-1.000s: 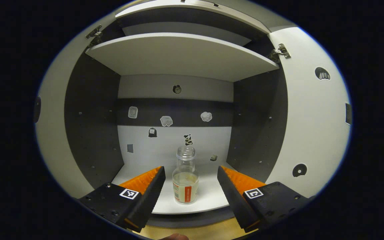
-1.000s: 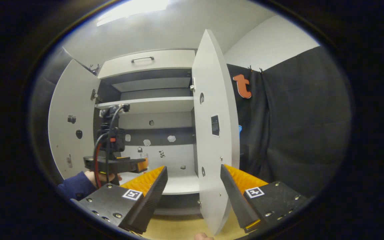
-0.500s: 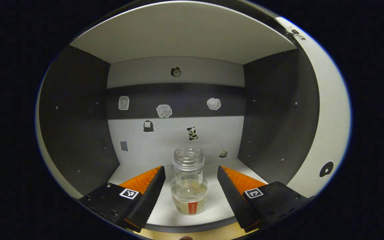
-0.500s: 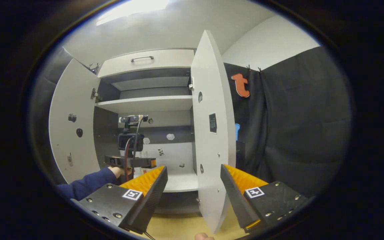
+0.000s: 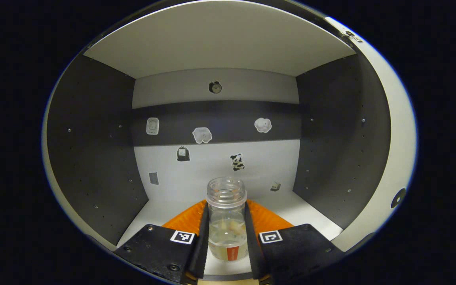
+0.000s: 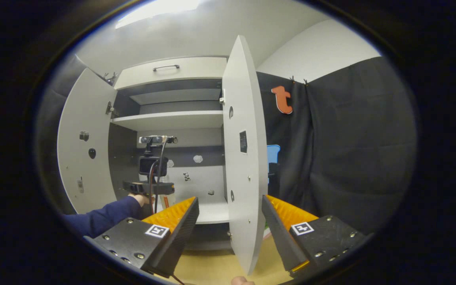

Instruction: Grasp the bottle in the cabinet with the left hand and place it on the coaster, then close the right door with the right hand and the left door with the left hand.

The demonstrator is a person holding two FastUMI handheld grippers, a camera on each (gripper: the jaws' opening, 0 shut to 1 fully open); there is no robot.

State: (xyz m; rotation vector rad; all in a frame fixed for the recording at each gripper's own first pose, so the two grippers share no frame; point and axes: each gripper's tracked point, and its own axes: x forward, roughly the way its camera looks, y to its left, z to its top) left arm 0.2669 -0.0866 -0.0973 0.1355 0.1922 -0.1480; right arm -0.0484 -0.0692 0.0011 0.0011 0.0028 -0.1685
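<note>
Clear plastic bottle point(image 5: 227, 221), upright, open mouth up, ribbed neck, a little liquid inside; standing on the cabinet's white lower shelf point(image 5: 307, 211). Clamped on both sides by left gripper point(image 5: 226, 233). Right gripper point(image 6: 230, 215) spread wide, straddling the edge of the flat white right door point(image 6: 242, 170).

Place: a recording booth around me.
Signs: black cloth wall point(image 6: 350, 150), sticker-dotted cabinet point(image 6: 172, 75), ceiling light point(image 6: 156, 10).
</note>
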